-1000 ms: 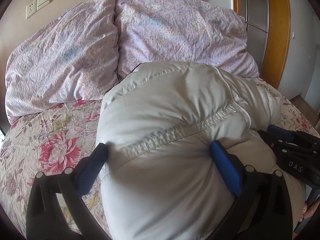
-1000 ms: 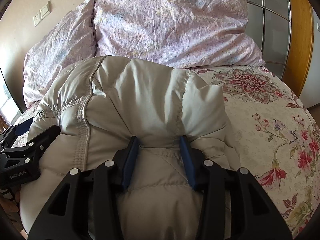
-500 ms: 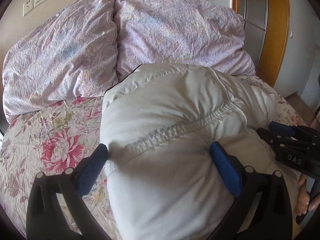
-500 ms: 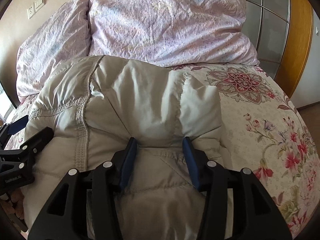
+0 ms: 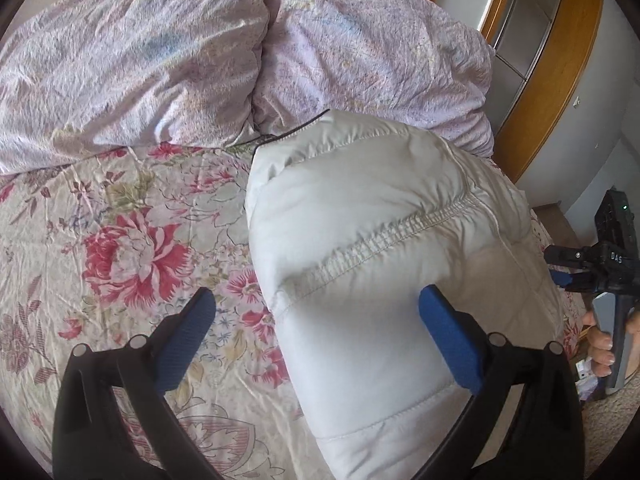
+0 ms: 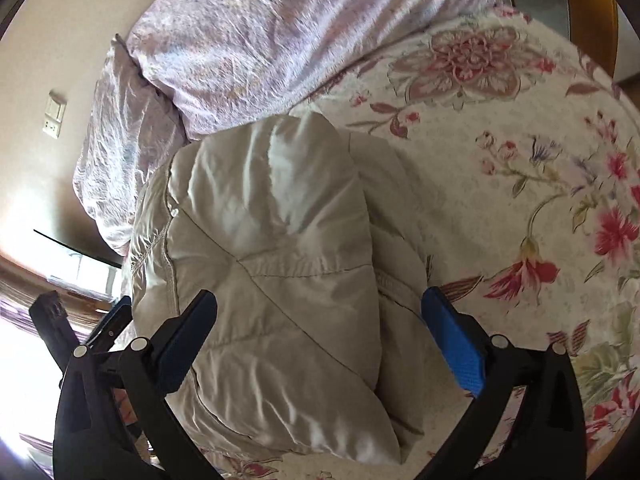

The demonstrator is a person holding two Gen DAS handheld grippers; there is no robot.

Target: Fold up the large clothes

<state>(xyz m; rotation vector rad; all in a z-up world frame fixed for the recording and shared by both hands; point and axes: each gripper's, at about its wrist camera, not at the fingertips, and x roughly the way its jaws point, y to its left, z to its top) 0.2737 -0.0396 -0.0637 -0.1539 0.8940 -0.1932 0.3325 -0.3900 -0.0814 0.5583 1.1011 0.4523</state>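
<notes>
While the pale grey quilted down jacket [image 5: 384, 264] lies folded into a thick bundle on the floral-print bed cover [image 5: 132, 248], just below the two crumpled lilac pillows [image 5: 168, 52], both grippers stand clear of it; the left gripper [image 5: 316, 324] is spread wide, one blue pad over the cover and the other above the jacket without pressing; the right gripper [image 6: 320, 328] has its jaws opening, the bundle between them but not pinched. To finish this step well, I judge both should back off straight, so no pad snags the stitched seam and drags the puffy fold open. Only the left wrist view shows the person's hand [image 5: 604, 344] on the right gripper's handle; only the right wrist view shows the bundle's near edge and the wall socket [image 6: 54, 114].
</notes>
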